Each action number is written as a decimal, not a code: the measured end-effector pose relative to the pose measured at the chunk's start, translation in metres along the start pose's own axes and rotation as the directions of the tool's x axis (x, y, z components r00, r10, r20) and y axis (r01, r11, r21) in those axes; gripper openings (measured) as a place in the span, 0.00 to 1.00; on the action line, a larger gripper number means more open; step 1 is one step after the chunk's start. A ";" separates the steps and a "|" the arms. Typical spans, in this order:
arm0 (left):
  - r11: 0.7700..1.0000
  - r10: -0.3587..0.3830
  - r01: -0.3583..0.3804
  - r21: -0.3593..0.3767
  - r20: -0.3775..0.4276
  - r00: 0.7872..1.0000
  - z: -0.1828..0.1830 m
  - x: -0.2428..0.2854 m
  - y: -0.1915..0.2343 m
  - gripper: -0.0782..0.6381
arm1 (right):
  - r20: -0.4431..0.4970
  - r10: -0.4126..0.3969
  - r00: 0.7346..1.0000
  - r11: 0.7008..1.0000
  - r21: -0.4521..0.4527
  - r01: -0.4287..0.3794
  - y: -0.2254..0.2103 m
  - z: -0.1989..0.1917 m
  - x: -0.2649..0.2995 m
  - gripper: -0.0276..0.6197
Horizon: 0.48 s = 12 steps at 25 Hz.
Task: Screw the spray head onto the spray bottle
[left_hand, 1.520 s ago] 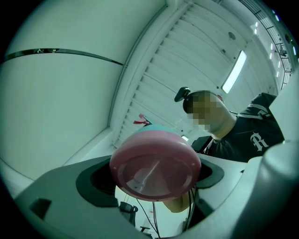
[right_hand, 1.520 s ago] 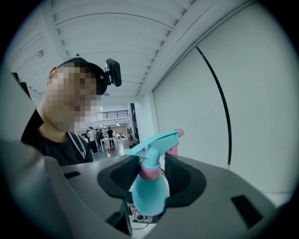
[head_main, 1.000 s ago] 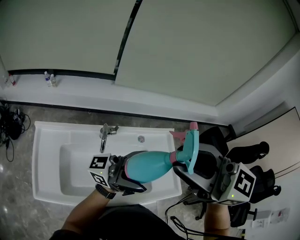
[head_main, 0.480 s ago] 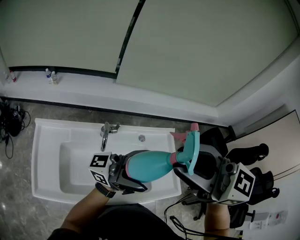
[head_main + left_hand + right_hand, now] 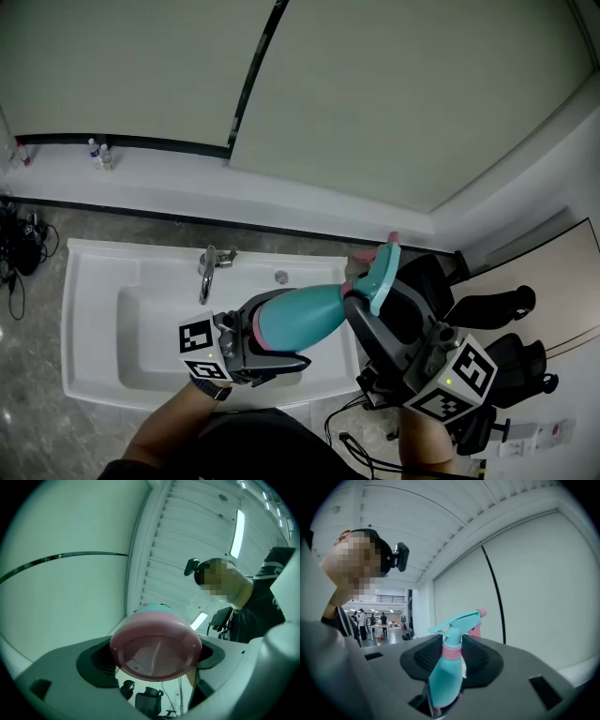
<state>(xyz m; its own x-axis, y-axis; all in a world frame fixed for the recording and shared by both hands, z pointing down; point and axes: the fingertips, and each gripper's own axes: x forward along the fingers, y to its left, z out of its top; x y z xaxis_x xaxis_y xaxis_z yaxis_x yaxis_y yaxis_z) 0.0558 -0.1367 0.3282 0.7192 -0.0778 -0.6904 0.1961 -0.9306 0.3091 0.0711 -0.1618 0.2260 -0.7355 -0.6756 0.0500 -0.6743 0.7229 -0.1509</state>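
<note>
The spray bottle (image 5: 298, 317) hangs in the air over the sink's (image 5: 94, 309) front right corner, and it now slants up toward the sink's back right, where a second ago it lay nearly level across the picture. The spray head (image 5: 377, 266) sits on its neck just past the sink's right rim, leaning more than before. The left gripper (image 5: 261, 345) is clamped on the bottle's wide bottom end, and its marker cube has dropped toward the sink's front edge. The right gripper (image 5: 361, 302) is closed on the spray head at the neck, and its cube has rolled and sunk lower, right of the sink. The basin left of the bottle lies open, and the faucet (image 5: 207, 271) at the sink's back rim stands well apart from it. An office chair (image 5: 497, 309) crowds the floor right of the sink. Only the left gripper view shows the bottle's round pink base between the pads (image 5: 96, 660); only the right gripper view shows the pink collar (image 5: 451, 651) between the ribbed pads.
</note>
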 end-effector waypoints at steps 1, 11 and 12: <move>0.999 0.027 -0.027 0.025 -0.009 1.000 -0.001 -0.001 0.003 0.75 | -0.004 -0.047 0.999 0.998 0.032 0.047 -0.005 -0.002 0.001 0.24; 0.989 -0.073 0.085 -0.121 0.097 0.993 0.006 -0.004 0.000 0.75 | 0.035 -0.104 0.994 0.990 0.104 0.100 0.003 -0.005 0.002 0.25; 0.986 -0.088 0.102 -0.131 0.107 0.990 0.008 -0.003 -0.002 0.75 | 0.037 -0.093 0.995 0.991 0.097 0.089 0.006 -0.004 0.000 0.25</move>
<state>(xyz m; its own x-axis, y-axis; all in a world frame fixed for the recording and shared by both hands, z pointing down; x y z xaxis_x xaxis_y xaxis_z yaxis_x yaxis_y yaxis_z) 0.0481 -0.1372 0.3243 0.6237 -0.0334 -0.7809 0.3537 -0.8789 0.3201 0.0667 -0.1574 0.2291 -0.6665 -0.7450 0.0273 -0.7277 0.6422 -0.2409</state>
